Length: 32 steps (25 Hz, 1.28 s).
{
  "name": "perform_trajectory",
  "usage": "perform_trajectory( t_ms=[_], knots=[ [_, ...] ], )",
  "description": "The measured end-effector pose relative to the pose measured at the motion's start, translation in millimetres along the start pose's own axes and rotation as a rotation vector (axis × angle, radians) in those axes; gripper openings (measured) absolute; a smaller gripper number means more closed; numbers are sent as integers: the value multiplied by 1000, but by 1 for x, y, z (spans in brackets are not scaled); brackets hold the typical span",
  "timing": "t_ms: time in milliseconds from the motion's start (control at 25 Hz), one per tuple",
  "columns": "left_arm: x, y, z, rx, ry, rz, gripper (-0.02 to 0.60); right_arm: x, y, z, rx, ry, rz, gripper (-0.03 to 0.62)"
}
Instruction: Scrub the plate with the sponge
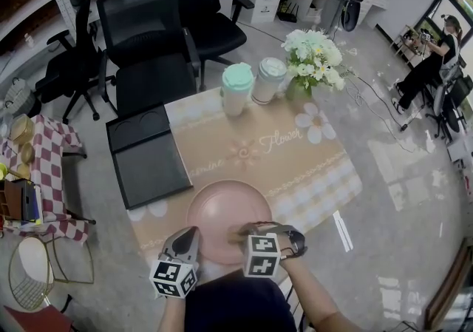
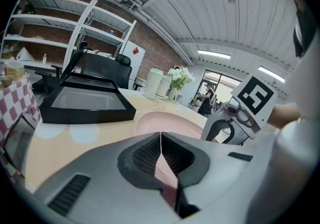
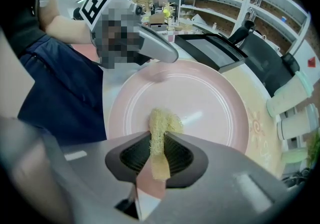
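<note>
Nearest the head camera are the left gripper [image 1: 189,237] and the right gripper [image 1: 242,234], both positioned over the near part of the round pink plate [image 1: 222,205]. The plate is set on the beige flower-printed tablecloth [image 1: 303,168], close to the near edge of the table. The right gripper's jaws are clamped on the small yellowish fibrous sponge [image 3: 161,127], whose tuft is presented to the plate's inner surface; contact is judged probable but cannot be confirmed. The left gripper's jaws are closed together with nothing held, and their tip is placed at the plate's near left rim. The scrubbing step is judged to be in hand. For the next move, the sponge should be pressed down and swept across the plate while the plate is steadied against sliding. The sponge's texture and grip are resolved only in the right gripper view. The black rectangular tray [image 1: 144,157] on the left is shown whole only in the head view.
</note>
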<state>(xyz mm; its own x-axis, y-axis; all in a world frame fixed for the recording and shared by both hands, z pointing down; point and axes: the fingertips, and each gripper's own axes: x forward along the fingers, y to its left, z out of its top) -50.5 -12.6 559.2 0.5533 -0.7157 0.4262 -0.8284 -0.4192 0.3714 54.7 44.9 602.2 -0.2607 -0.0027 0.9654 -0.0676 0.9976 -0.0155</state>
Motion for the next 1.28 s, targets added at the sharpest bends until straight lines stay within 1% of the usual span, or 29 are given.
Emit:
perform_trajectory(
  t_ms=[320,640,840,1080,1280],
  knots=[
    [2,-1,-3,-1,5,0,12,0,7,-2,-5,8,40,75],
    [2,0,-4,3,12,6,12,-3,13,-2,-7,28,123,75],
    [1,1,-5,3,13,7,12,-3,18,-3,-38,53,163,75],
    [1,-1,-5,-3,15,5,12,-8,27,-2,-54,47,218,75],
    [2,-1,-6,-1,17,3,12,-9,32,0,-61,43,230,75]
  ],
)
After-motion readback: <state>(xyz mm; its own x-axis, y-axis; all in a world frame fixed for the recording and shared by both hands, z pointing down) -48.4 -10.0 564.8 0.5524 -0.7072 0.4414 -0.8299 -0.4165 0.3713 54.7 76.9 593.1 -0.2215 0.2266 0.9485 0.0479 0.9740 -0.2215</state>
